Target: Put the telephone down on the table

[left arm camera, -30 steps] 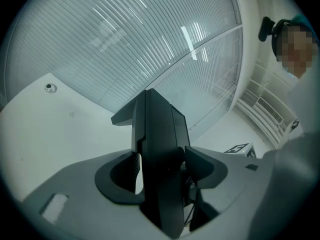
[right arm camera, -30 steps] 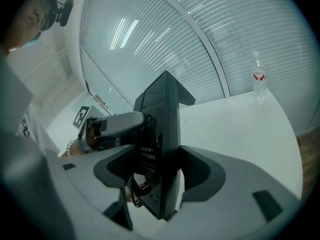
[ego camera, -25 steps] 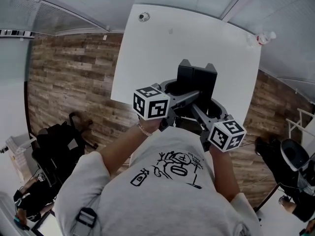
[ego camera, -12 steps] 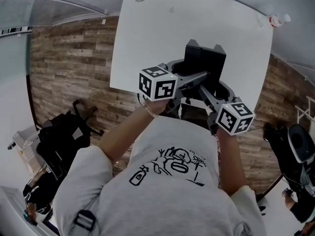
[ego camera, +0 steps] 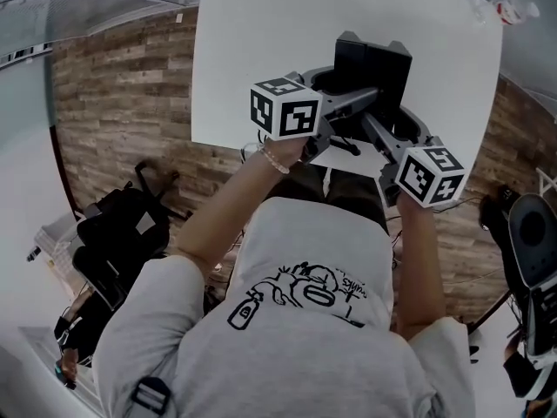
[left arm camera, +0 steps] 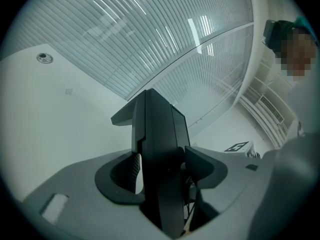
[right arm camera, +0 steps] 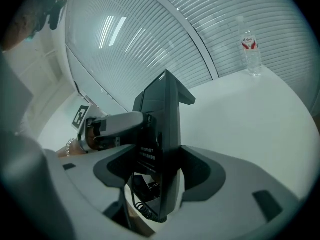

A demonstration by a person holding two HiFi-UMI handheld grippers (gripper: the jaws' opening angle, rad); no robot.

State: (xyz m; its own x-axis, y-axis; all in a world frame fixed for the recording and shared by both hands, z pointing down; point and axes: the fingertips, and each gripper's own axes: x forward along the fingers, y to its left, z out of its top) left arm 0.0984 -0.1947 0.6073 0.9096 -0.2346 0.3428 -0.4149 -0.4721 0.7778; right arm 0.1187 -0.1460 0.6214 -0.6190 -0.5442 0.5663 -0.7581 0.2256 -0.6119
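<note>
A black telephone [ego camera: 374,64] hangs upright over the near part of the white table [ego camera: 261,42], carried between both grippers. My left gripper [ego camera: 348,94] is shut on its left side, and in the left gripper view the telephone's edge [left arm camera: 157,149] fills the space between the jaws. My right gripper [ego camera: 387,124] is shut on its right side. In the right gripper view the telephone [right arm camera: 162,129] stands between the jaws, its coiled cord [right arm camera: 145,204] dangles below, and the left gripper's finger [right arm camera: 115,124] reaches in from the left.
A water bottle [ego camera: 513,11] stands at the table's far right corner, also seen as the bottle [right arm camera: 250,46]. A round cable port [left arm camera: 45,58] sits at the far left. On the wooden floor are a dark bag [ego camera: 117,233] at left and a chair [ego camera: 531,233] at right.
Both grippers have sunk together with the telephone toward the table, and have come further in over its near edge. Neither grip has altered.
</note>
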